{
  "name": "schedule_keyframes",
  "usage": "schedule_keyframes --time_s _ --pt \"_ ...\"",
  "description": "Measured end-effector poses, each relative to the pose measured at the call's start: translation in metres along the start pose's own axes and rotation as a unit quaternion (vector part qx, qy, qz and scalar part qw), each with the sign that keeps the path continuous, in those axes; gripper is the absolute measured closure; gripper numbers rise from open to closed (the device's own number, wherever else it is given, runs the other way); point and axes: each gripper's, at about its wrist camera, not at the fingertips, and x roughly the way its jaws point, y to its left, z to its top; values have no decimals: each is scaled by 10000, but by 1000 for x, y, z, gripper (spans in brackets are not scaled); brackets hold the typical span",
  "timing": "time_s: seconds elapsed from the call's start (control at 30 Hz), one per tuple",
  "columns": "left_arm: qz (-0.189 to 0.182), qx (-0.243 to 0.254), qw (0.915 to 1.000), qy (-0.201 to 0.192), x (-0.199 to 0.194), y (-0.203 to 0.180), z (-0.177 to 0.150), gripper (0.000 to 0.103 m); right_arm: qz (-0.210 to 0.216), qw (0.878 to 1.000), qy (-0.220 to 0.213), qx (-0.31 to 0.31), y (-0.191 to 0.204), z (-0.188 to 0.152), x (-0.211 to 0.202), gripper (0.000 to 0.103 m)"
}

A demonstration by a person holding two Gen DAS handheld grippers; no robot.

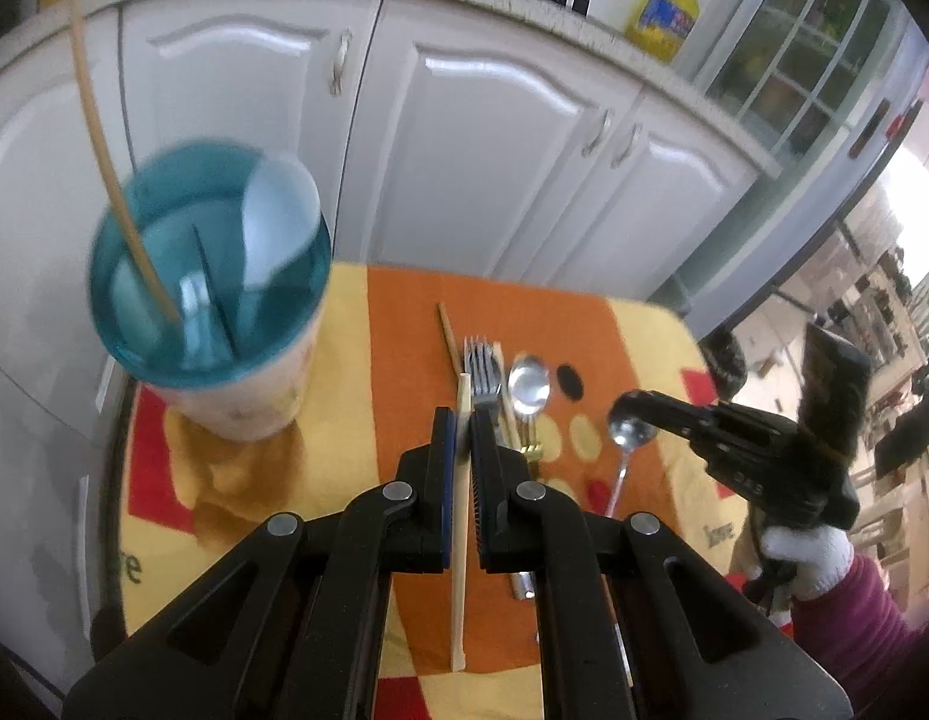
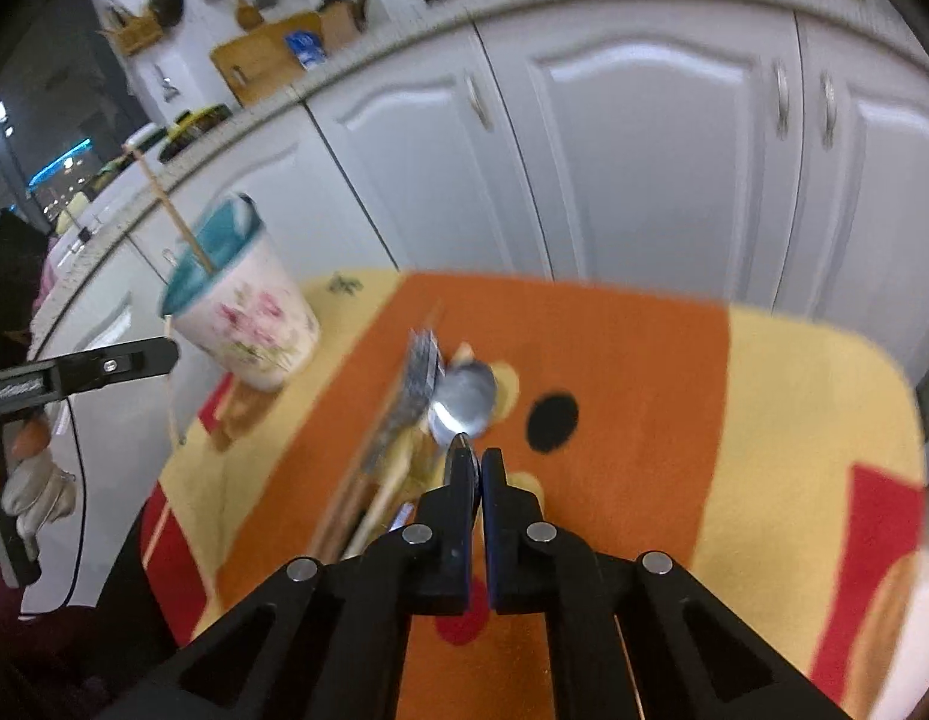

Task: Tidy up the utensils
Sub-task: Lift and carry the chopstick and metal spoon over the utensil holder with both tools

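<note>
My left gripper point(image 1: 463, 426) is shut on a pale chopstick point(image 1: 461, 540) and holds it above the cloth. A floral cup with a teal inside point(image 1: 212, 276) stands at the left and holds one chopstick point(image 1: 110, 180) and a white spoon point(image 1: 281, 222). A fork point(image 1: 482, 369), a large metal spoon point(image 1: 529, 387) and another chopstick point(image 1: 447, 336) lie on the cloth ahead. My right gripper point(image 2: 476, 462) is shut on a small metal spoon point(image 1: 629, 432); it also shows in the left wrist view point(image 1: 638, 405). The cup point(image 2: 248, 324) and the large spoon point(image 2: 464, 402) show in the right wrist view.
The utensils lie on an orange, yellow and red cloth point(image 1: 398, 360) over a small table. White cabinet doors point(image 1: 494, 150) stand close behind it. A yellow oil bottle point(image 1: 665, 15) and a pan are on the counter above.
</note>
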Motion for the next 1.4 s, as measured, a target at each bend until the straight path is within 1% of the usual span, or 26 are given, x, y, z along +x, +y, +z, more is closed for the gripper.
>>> schedule_keyframes --time_s 0.2,0.53,0.7,0.87,0.93,1.07,1.17,1.27,1.4 --pt "-65 -39 9993 -364 -33 3 13 100 70 9983 -529 -237 26 31 -34 100" --pt "-2 -116 9960 -887 -90 18 40 101 298 9915 -1055 -703 78 84 -48 100" --pt "18 -115 9930 -1177 -125 27 60 101 305 9856 -1361 -960 106 114 -52 100" --pt "170 -151 9891 -1456 -159 41 81 101 201 9794 -1646 -1153 132 142 -47 100" --pt "363 -132 9871 -1551 -169 48 88 101 127 9775 -1756 -1163 141 153 -40 100" --pt "651 -136 9857 -1547 -174 63 95 101 -157 9724 -1985 -1214 155 173 -22 100" --pt "903 -143 9850 -1464 -166 75 99 101 -321 9692 -2066 -1301 163 185 -5 100" --pt "1077 -165 9855 -1305 -147 86 98 101 -512 9668 -2019 -1479 174 193 22 100" --pt "1140 -182 9883 -1000 -114 97 92 101 -757 9621 -1791 -1912 191 187 63 100"
